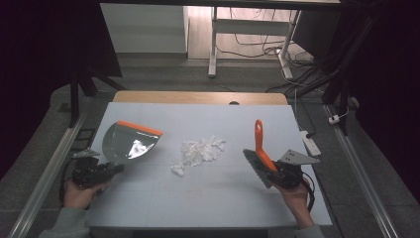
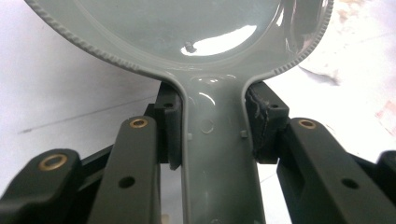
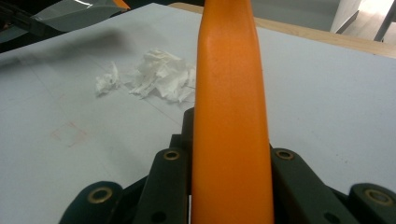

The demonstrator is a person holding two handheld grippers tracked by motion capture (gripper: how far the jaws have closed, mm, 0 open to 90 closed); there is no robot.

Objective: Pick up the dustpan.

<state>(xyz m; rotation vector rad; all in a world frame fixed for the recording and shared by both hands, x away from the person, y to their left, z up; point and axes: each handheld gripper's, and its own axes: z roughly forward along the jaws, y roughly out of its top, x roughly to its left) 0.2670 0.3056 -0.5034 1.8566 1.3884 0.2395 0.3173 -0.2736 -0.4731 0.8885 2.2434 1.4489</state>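
Between dustpan (image 1: 130, 141) & brush (image 1: 259, 156): paper scraps (image 1: 200, 150), mid-table, edges far.

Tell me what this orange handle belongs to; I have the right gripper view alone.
Observer: It is a brush; the high view shows its dark bristle head beside the right hand-held gripper.
Operator: Say what the grey thing at my top left is.
Observer: A dustpan with an orange lip, facing the paper scraps.
Operator: Confirm it is held.
Observer: Yes. The left hand-held gripper is shut on its handle.
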